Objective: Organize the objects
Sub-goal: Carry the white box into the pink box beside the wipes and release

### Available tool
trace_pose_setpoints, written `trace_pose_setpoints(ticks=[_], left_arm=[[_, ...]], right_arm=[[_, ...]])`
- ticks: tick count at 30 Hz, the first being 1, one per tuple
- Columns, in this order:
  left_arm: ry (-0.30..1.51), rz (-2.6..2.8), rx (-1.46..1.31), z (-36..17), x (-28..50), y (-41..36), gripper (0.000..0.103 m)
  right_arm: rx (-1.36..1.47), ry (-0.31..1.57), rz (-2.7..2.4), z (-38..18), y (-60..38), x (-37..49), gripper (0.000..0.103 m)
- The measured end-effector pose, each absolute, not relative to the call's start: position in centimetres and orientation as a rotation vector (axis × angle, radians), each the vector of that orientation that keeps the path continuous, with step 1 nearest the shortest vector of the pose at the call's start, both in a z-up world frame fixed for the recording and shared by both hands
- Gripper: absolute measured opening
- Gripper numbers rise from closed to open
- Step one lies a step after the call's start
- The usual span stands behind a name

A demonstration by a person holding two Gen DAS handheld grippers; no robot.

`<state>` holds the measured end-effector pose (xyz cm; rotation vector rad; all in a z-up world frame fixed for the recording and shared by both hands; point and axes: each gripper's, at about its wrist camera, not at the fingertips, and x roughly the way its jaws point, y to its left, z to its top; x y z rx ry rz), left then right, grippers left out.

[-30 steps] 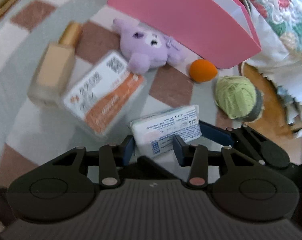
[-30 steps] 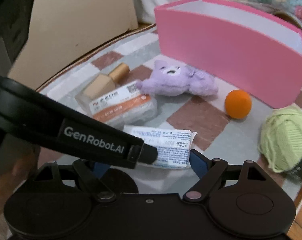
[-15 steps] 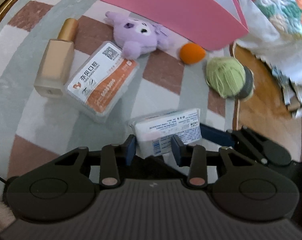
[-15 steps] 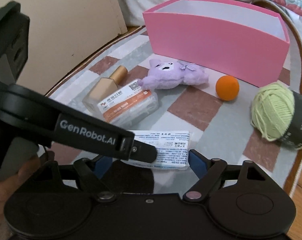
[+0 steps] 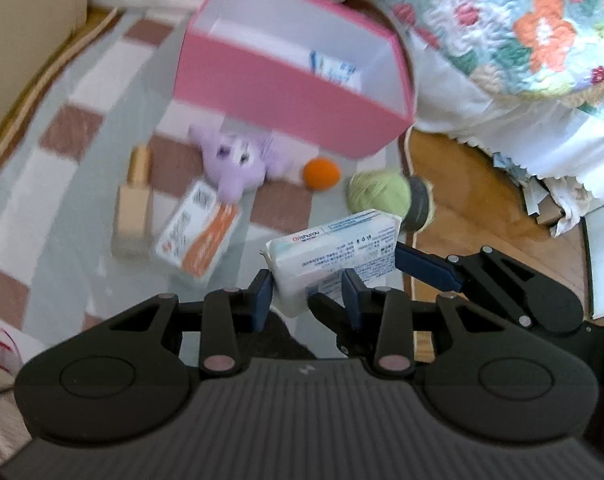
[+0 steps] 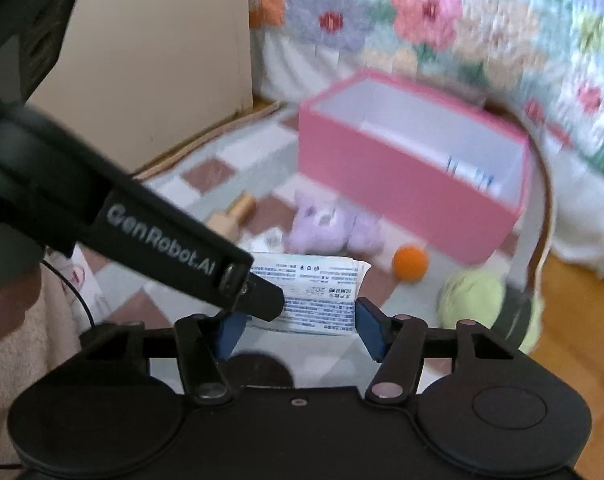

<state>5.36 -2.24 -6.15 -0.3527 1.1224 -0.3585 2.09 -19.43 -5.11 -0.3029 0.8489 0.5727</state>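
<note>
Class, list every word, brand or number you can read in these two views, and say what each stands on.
"GenRobot.AI": on the side of the left claw, seen from the right wrist.
"shurou", after a red mark: on the white tissue pack.
Tissue pack's small print: too small to read.
Orange-and-white packet: blurred, unreadable.
Item inside the pink box: blue print, blurred.

A checkered rug (image 5: 102,92) carries a pink box (image 5: 286,92), plush toy (image 5: 238,160), orange ball (image 5: 321,174) and yarn (image 5: 377,192).
</note>
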Motion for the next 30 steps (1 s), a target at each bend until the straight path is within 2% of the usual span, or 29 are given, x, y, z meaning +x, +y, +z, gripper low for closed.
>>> trace_pose_setpoints(ticks=[9,14,22,30], left_arm=[[1.073,-0.434,-0.341,-0.3,10.3,-0.6,0.036],[1.049,-0.413,-0.325,1.0,14.4,-1.0,0.036],[1.100,-0.394,-0.309,-1.4,23.6,-2.3,0.037],[1.189,-0.361,-0.256,-7.4,32.7,-5.8,0.037]], right_arm=[[-0.304,0.766,0.597,0.8,-18.7,5.1,0.060],[-0.293,0.778,0.604,3.0,-17.8,8.9,0.057],[-0.290,0.837,0.608,2.4,-18.2,17.0,0.057],[-0.191,0.961,0.576,-3.9,-18.8,26.1,0.057]])
